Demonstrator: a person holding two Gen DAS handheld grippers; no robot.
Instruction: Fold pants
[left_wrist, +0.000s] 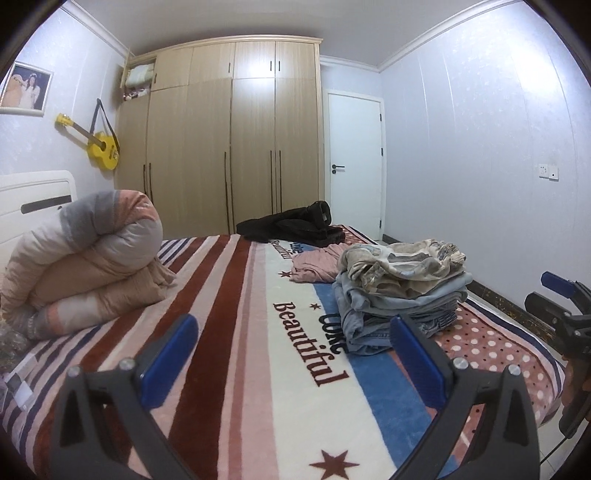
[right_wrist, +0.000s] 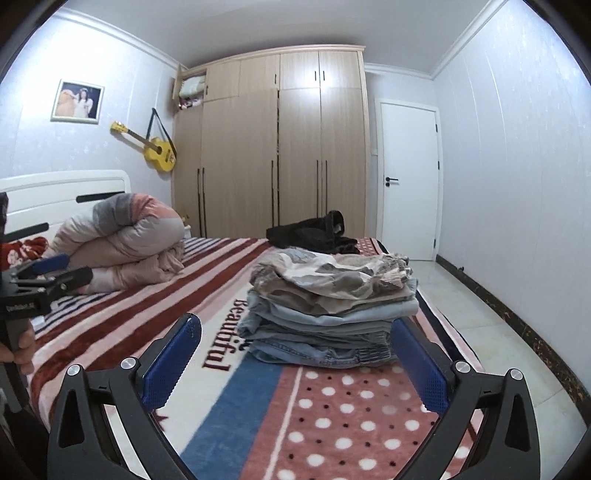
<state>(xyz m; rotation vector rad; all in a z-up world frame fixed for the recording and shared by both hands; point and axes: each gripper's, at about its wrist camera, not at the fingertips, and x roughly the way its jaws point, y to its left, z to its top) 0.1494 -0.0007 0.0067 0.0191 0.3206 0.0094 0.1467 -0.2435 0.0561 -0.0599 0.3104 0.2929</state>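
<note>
A stack of folded pants lies on the bed, mostly light blue denim with a beige patterned pair on top; it also shows in the left wrist view. A crumpled pink garment lies behind the stack. A black garment lies loose at the far edge of the bed. My left gripper is open and empty above the blanket, left of the stack. My right gripper is open and empty, just in front of the stack.
The bed has a striped and dotted blanket. A rolled duvet sits at the left by the headboard. A wardrobe and a white door stand beyond the bed. Tiled floor runs along the right.
</note>
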